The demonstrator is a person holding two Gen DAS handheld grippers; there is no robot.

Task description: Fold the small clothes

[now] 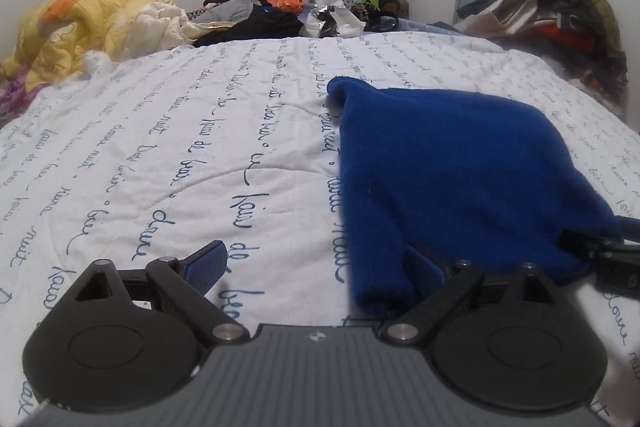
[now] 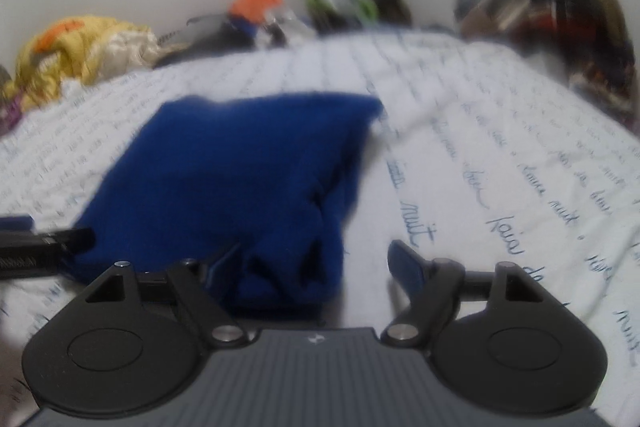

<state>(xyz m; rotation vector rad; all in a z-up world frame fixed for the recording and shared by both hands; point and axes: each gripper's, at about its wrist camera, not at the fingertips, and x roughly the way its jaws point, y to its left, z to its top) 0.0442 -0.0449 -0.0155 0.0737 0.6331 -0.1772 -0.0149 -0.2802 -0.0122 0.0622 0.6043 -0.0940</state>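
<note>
A: What could be spoiled from here?

B: The near edge of the blue garment (image 1: pixel 448 167) could be dragged or bunched. The left gripper (image 1: pixel 316 267) is seen with its fingers spread wide, the right-hand pad (image 1: pixel 424 265) touching the near-left corner of the cloth and the other pad (image 1: pixel 208 263) out over the bare quilt (image 1: pixel 160 147). If the fingers were closed there, only a thin lip of knit would likely be caught, and the layers could be slid apart.

A: And the other side?

B: The right gripper (image 2: pixel 320 267) is likewise spread, one finger (image 2: pixel 224 265) set against the rumpled near-right corner, the other (image 2: pixel 408 267) over the quilt. That corner is judged likeliest to be mispinched (the view is blurred, so the folds cannot be read finely).

A: How is the garment itself described?

B: A deep blue, soft, fuzzy knit is seen, already doubled into a rough rectangle. It is laid on the white script-printed quilt, between the two grippers, with its far-left corner slightly peaked.
</note>
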